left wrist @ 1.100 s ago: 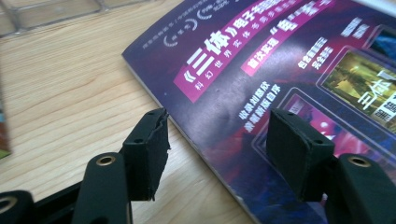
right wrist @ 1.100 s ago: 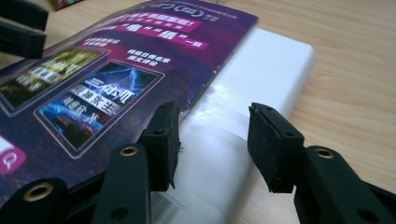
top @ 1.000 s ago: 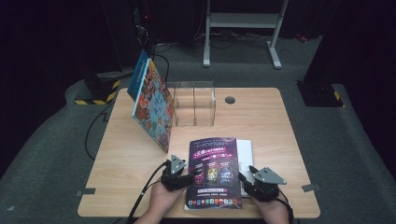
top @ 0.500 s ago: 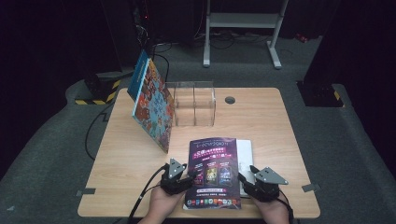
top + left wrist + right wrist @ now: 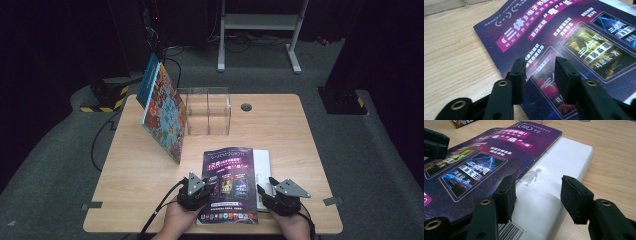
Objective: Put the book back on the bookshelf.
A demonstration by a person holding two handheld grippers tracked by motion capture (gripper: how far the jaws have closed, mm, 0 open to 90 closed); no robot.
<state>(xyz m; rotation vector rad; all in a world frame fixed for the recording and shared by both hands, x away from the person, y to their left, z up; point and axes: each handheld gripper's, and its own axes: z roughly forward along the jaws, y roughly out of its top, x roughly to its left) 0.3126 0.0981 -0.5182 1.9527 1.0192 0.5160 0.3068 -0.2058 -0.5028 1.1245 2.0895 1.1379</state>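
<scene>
A glossy purple magazine (image 5: 230, 182) with pink title bands and framed picture panels is laid flat at the near middle of the light wooden table (image 5: 300, 135), partly covering a white book (image 5: 263, 172) whose right part and barcoded near corner are left exposed. The magazine's left edge is flanked by the left gripper (image 5: 196, 189). In the left gripper view its black jaws are seen at a narrow gap, just having been closing, with the magazine's left margin (image 5: 524, 72) lying between and below them; whether the pads press on the paper cannot be told. The white book's right edge is approached by the right gripper (image 5: 280, 196). In the right gripper view its jaws are held moderately apart, astride the white cover (image 5: 541, 195), with no pad seen touching it. Both tools are carried by hands entering from the near table edge. Farther back, a clear plastic divided box (image 5: 207, 111) is placed, and a colourful patterned book (image 5: 165, 112) is leaned against its left side.
</scene>
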